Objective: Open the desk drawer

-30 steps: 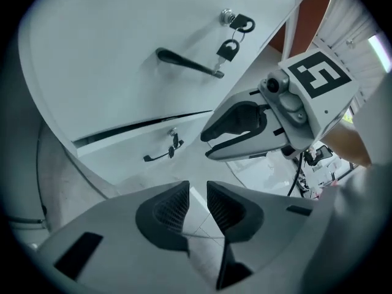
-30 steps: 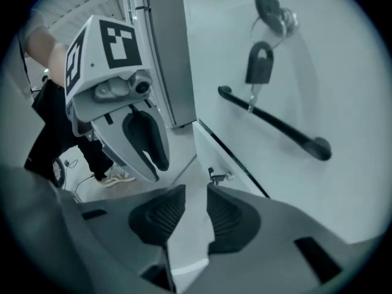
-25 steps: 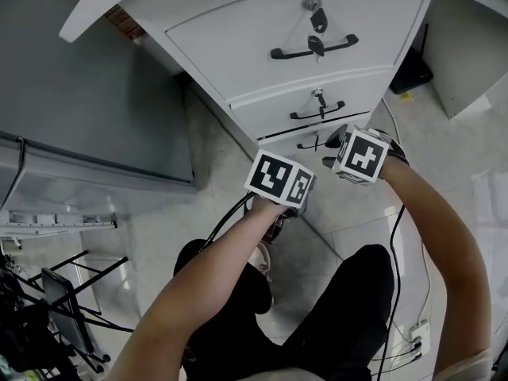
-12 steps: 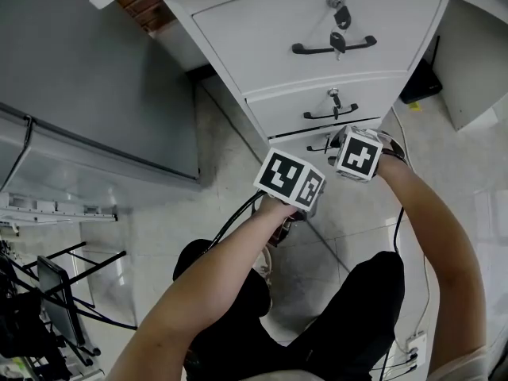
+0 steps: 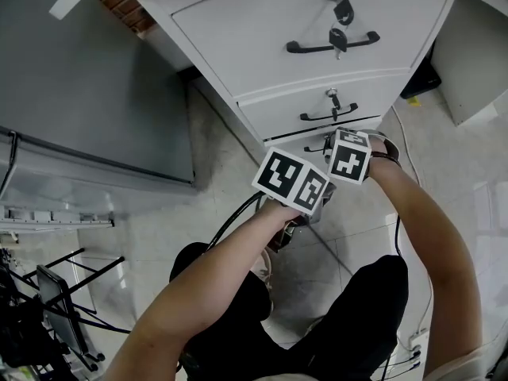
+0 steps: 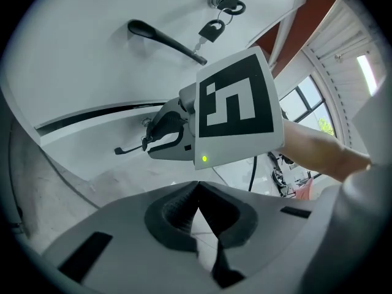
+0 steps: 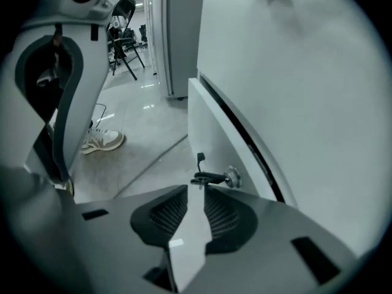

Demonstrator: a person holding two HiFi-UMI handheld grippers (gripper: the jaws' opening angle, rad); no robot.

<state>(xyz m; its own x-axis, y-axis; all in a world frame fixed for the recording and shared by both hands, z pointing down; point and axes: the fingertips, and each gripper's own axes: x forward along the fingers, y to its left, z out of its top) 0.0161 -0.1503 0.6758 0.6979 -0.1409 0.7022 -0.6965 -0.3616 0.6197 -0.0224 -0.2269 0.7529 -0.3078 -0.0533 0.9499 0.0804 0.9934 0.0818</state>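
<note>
"Under the desk (image 5: 208, 66), how far along?"
"Its fronts look shut. The bottom drawer (image 7: 205, 127) shows only a dark seam above, so I'd judge the pull remains."
"Tongs?"
"Right gripper (image 7: 195, 196) is narrowly parted, with the handle (image 7: 208, 178) at its tips. Left gripper (image 6: 197, 192) is pinched together, empty."

Overhead and low close-ups, sharing drawers (image 5: 254, 46)

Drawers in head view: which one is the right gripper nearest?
The bottom drawer: lowest of the three, its lock sits just ahead of the right gripper, whose jaws are apart. The top drawer and middle drawer lie farther off.
</note>
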